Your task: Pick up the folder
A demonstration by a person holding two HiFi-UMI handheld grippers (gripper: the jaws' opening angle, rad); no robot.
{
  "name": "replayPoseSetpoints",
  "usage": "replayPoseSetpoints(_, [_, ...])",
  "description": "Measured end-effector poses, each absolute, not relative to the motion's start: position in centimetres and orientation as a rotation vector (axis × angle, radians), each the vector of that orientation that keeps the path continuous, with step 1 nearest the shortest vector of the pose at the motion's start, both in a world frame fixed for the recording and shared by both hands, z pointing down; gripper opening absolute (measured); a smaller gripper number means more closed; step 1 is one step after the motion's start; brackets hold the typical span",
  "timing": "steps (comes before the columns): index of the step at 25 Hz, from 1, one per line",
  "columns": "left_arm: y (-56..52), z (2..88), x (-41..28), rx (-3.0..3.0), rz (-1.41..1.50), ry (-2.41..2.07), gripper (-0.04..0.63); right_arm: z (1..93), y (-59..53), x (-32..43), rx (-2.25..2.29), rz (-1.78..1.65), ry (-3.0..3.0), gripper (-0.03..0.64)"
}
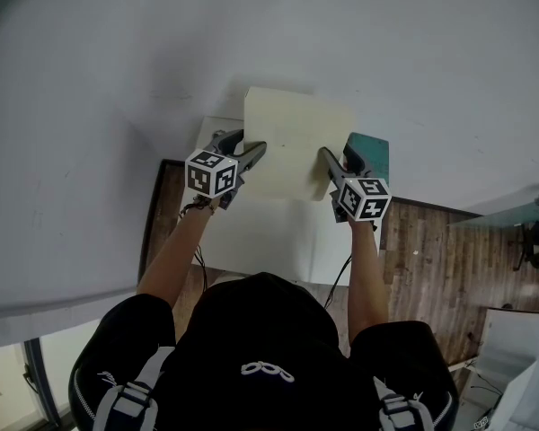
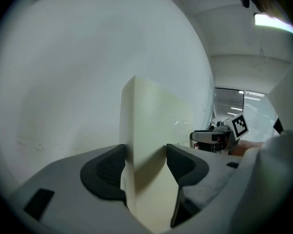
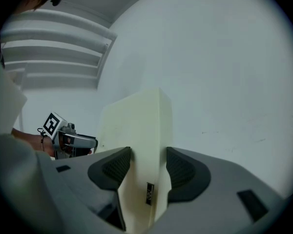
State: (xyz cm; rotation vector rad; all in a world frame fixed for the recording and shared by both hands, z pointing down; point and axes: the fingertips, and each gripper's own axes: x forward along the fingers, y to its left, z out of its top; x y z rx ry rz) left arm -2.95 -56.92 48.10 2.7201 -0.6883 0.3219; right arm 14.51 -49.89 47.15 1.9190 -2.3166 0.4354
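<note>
I have the cream folder (image 1: pixel 292 142) gripped from both sides, above the far end of the white table (image 1: pixel 251 241) and close to the white wall (image 1: pixel 99 79). My left gripper (image 2: pixel 144 156) has its jaws spread wide, pads pressing on the folder's left edge. My right gripper (image 3: pixel 147 157) clamps the right edge likewise. A teal object (image 1: pixel 377 149) shows beside the right gripper, over the wooden floor (image 1: pixel 431 254). I cannot tell whether the folder touches the wall.

Arms stretched forward, left gripper (image 1: pixel 254 147) and right gripper (image 1: pixel 327 156) side by side, fingers (image 2: pixel 105 172) clamped on opposite folder (image 1: pixel 292 133) edges.
</note>
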Motion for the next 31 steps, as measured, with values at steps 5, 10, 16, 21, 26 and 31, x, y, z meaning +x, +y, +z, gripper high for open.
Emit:
replayPoseSetpoints(5, [-56.93,48.48,-2.98,2.714,0.329,-0.691,0.281,47.38,-49.90,14.45,1.913,0.437,-2.315,0.245])
replayPoseSetpoints(10, [-56.84,48.84,-2.84,2.698,0.331,-0.690,0.281,47.49,-49.84,14.61,1.906,0.432,-2.310,0.243])
replayPoseSetpoints(16, [-56.91,48.80,-2.87,2.699,0.334,-0.692,0.281,47.56,-49.90,14.62,1.905,0.436,-2.313,0.243])
replayPoseSetpoints(21, [-56.90,48.73,-3.00,2.696,0.329,-0.694,0.281,47.41,-49.97,14.50,1.898,0.436,-2.316,0.244])
replayPoseSetpoints(26, [-56.76,48.72,-3.07,2.694,0.328,-0.696,0.281,47.23,-49.87,14.42,1.893,0.429,-2.315,0.244])
replayPoseSetpoints(31, [-56.61,48.65,-2.93,2.695,0.328,-0.698,0.281,47.20,-49.73,14.52,1.888,0.437,-2.319,0.244])
